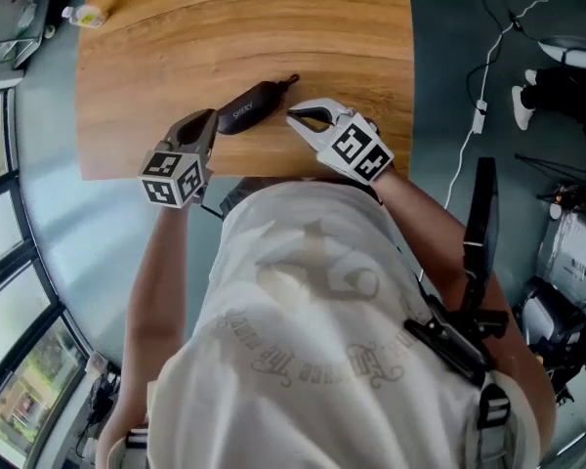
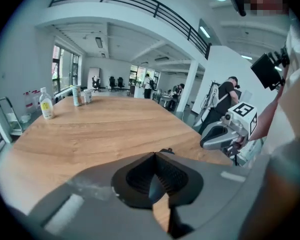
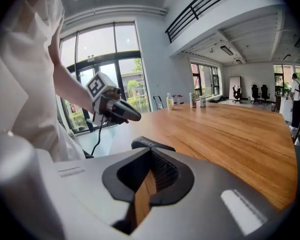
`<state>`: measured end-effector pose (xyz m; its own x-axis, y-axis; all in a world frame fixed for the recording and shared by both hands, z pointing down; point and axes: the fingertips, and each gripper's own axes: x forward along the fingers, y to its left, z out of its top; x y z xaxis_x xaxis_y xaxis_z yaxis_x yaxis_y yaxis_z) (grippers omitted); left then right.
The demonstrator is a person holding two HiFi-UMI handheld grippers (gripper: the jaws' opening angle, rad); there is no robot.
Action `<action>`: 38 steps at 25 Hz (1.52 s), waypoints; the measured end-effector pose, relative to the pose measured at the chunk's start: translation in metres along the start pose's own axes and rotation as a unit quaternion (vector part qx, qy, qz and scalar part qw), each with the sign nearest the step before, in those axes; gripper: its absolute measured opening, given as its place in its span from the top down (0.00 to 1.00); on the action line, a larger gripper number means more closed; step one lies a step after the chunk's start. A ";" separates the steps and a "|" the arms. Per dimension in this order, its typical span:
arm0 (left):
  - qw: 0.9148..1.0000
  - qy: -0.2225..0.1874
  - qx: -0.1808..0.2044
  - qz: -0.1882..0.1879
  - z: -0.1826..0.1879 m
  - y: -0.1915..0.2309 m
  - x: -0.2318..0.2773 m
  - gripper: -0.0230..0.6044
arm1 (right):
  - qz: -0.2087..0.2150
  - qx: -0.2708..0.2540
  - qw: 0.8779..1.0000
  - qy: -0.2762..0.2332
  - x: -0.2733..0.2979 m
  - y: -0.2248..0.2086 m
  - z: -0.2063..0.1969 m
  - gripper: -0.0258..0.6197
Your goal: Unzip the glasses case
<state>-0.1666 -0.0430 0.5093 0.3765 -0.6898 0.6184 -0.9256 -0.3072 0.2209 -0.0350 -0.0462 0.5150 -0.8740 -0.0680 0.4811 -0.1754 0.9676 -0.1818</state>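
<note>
- Your left gripper [image 2: 155,156] has its jaws together with nothing between them. Only bare wood shows through the slot below the pads.
- It sits at the near-left end of the glasses case [image 1: 249,106]. Whether it touches the case cannot be confirmed.
- Your right gripper [image 3: 150,153] is likewise closed and empty. Its tips are just beside the case's near flank, apart from it.
- The case lies flat on the wooden table [image 1: 176,37] close to the near edge. It is set diagonally between the two grippers.
- The zipper pull [image 1: 293,79] projects from the case's far-right end.
- Assessment: the case looks like a light, semi-stiff shell with a matte skin. It is likely to slide on the smooth wood unless you pin it.
- Recommended hold: clamp the shell's near-left end across its narrow width with the left gripper, and pinch the pull with the right.
- The pull is small and thin, so it is likely to slip from a shallow pinch.
</note>
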 end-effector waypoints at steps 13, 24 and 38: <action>0.995 -0.078 -0.064 0.009 -0.045 -0.059 -0.036 0.96 | 0.037 0.036 0.998 -0.026 -0.001 0.034 0.012 0.95; 0.989 -0.108 -0.097 0.021 -0.103 -0.100 -0.092 0.96 | 0.031 0.045 0.998 -0.029 -0.022 0.108 0.000 0.95; 0.986 -0.140 -0.090 0.015 -0.133 -0.146 -0.126 0.96 | 0.034 0.037 0.998 -0.032 -0.053 0.172 -0.021 0.95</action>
<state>-0.0840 0.1761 0.4993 0.3217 -0.8582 0.4000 -0.9184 -0.1799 0.3525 -0.0089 0.1288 0.4761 -0.9121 -0.0202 0.4096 -0.1452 0.9500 -0.2765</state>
